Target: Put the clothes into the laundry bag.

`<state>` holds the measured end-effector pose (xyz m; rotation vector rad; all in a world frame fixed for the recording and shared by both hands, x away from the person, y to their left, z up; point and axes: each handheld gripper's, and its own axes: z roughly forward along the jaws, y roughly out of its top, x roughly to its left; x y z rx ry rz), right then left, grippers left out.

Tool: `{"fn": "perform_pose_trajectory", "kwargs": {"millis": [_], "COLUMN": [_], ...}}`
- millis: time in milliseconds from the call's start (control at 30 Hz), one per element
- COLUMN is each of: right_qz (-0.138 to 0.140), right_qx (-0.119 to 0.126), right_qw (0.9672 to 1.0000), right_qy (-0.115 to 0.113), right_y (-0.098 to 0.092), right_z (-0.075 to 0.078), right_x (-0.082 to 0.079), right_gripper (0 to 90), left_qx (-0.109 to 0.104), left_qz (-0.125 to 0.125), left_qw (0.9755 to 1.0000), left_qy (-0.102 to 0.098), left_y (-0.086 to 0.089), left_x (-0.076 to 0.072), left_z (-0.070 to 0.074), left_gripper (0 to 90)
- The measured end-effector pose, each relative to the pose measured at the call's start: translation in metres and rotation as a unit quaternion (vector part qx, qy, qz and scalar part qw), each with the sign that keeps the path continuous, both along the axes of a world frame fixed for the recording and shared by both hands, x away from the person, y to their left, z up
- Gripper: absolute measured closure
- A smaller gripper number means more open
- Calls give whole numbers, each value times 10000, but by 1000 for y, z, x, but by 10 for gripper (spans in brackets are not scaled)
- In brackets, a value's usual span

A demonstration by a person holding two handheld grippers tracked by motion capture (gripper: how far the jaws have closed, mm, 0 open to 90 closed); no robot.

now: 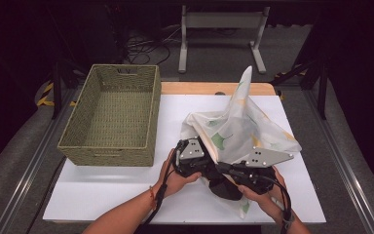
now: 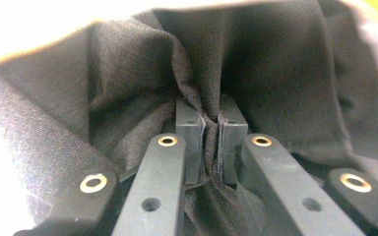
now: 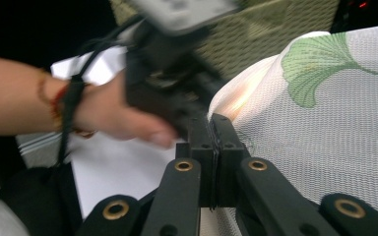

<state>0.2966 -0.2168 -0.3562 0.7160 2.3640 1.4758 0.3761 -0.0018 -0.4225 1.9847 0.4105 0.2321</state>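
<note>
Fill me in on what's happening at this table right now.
A person works two handheld grippers on a bundle of cloth. The left gripper is shut on a black cloth; the right gripper is shut on the edge of a white leaf-print cloth. A woven basket sits empty to the left on the white table.

Woven basket [image 1: 112, 117] on white table [image 1: 102, 187], wooden strip [image 1: 199, 88] behind, perhaps cables [image 1: 146, 48] on the floor

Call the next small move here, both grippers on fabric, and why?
Probably draw the left gripper away from the right gripper to separate the layers. The left is shut on the black fabric, the right is shut on the white leaf-print fabric's edge, and both sit close together, cloth bunched.
</note>
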Motion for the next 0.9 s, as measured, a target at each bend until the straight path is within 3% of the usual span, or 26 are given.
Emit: {"fn": "perform_pose_trajectory", "kwargs": {"millis": [100,200,300,367,467,567,733,833,900], "right_qz": [127,224,260,214,124,-25,-167,-182,-194], "right_qx": [-156,-400,-668,-858,-921,-1011,-853,-864,-848], "right_qw": [9997,9984,9962,9950,9945,9941,9956,9956,9957], "right_qy": [149,329,495,469,490,394,342,313,304], "right_y": [2,3,6,7,5,2,-2,-1,-1], "right_z": [-7,-18,-28,-31,-34,-35,-33,-32,-32], "right_x": [-1,-1,0,0,2,4,5,4,4], "right_gripper": [894,894,894,894,894,894,894,893,893], "left_qx": [-263,-301,-264,-337,-366,-119,134,194,267], "left_qz": [259,543,829,941,718,592,509,363,152], "left_qw": [9991,9980,9962,9948,9963,9981,9986,9990,9988], "left_qy": [223,73,53,170,302,78,-111,-195,-385], "left_y": [1,-2,-4,1,5,13,31,42,50], "left_x": [12,21,30,39,42,36,22,8,-6], "left_z": [-5,-9,-12,-14,-17,-14,-3,3,8], "left_gripper": [842,842,841,839,811,676,438,369,385]}}
